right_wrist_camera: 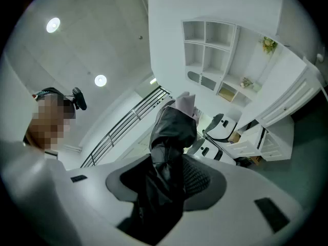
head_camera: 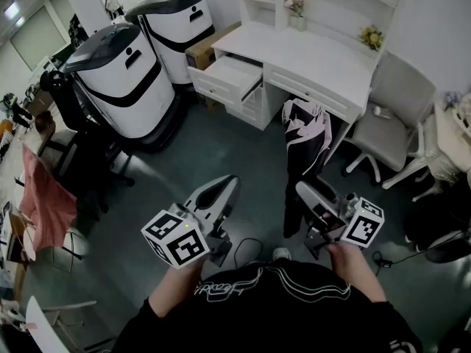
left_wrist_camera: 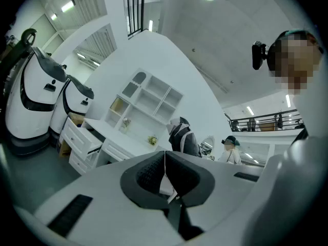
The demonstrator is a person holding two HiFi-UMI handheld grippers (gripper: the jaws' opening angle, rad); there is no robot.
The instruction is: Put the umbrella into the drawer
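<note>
Our right tongs (right_wrist_camera: 171, 181) grip the folded umbrella (head_camera: 305, 134), which hangs mid-frame below the desk (head_camera: 309, 57). Our left tongs (left_wrist_camera: 165, 169) are closed, empty. We judge it light and floppy, best held near its stiff core. The open drawer (head_camera: 234, 76) waits upper-centre.

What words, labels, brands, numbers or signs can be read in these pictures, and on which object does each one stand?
No text can be read in any view.
White script print on the black shirt: too blurred to read.
Patterns on the marker cubes: black-and-white squares only, no letters or numbers.
Pale stripes on the umbrella: no lettering visible.
</note>
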